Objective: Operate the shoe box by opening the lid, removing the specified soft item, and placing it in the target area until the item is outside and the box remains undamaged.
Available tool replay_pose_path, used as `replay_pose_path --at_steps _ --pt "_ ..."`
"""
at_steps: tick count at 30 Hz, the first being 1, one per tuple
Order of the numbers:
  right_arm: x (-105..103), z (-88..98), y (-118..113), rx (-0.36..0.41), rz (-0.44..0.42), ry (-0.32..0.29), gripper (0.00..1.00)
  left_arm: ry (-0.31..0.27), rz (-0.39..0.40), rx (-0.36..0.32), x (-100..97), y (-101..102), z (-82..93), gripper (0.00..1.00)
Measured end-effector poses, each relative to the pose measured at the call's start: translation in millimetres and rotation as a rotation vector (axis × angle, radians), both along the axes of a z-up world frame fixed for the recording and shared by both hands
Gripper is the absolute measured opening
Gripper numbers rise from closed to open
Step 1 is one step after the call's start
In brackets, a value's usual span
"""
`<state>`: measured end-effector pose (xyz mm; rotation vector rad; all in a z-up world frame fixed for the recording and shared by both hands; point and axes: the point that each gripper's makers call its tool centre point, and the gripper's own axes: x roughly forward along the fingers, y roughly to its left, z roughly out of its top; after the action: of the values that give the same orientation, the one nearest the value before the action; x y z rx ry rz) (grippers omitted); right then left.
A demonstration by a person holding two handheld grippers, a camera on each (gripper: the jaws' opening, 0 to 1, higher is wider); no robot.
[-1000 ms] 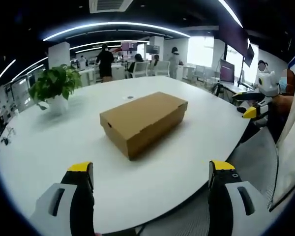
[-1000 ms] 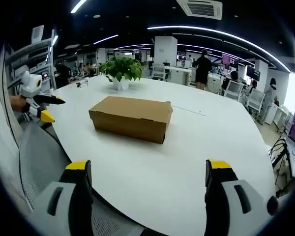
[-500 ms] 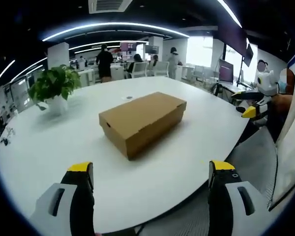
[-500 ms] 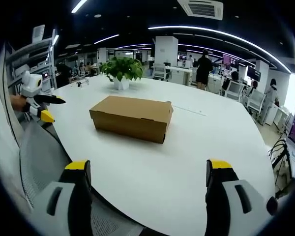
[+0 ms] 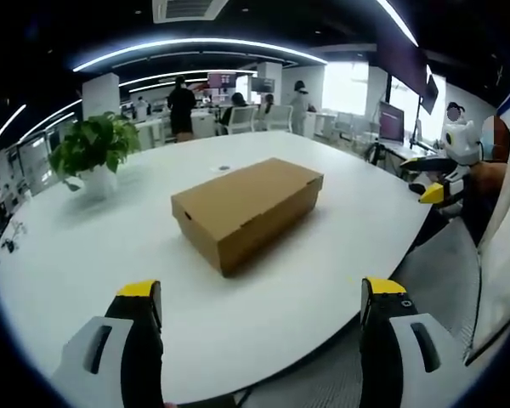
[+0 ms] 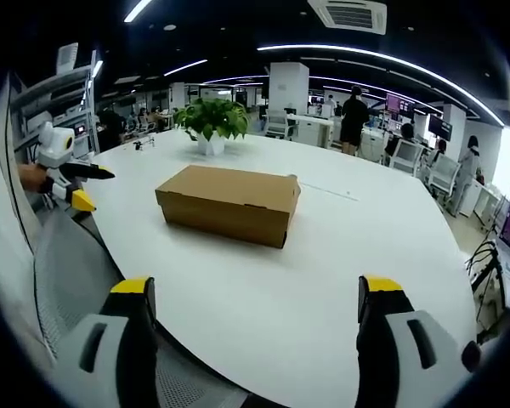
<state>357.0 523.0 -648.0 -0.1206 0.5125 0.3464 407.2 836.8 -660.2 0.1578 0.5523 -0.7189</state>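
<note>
A brown cardboard shoe box lies with its lid down in the middle of a large white oval table. My left gripper hangs open near the table's edge, well short of the box, with nothing between its yellow-tipped jaws. My right gripper is open too, at the table's edge on another side of the box, and holds nothing. In the left gripper view the right gripper shows at the right, off the table. In the right gripper view the left gripper shows at the left. The box's contents are hidden.
A potted green plant stands on the table beyond the box. A small dark round spot marks the tabletop behind the box. Office desks, chairs and several people are far back. Grey floor lies beside the table.
</note>
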Motion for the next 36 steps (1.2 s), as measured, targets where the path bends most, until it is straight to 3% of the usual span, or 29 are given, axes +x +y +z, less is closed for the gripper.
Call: replay_pose_path --at_steps 20,36 --pt "23 2.6 -4 -0.012 0.031 -0.010 0.94 -0.013 0.001 0.034 24.5 -7 -2.0 1.00" --pt "59 1.5 0 -0.026 0.100 -0.029 0.92 -0.015 0.028 0.051 42.6 -20 -8.3 1.00"
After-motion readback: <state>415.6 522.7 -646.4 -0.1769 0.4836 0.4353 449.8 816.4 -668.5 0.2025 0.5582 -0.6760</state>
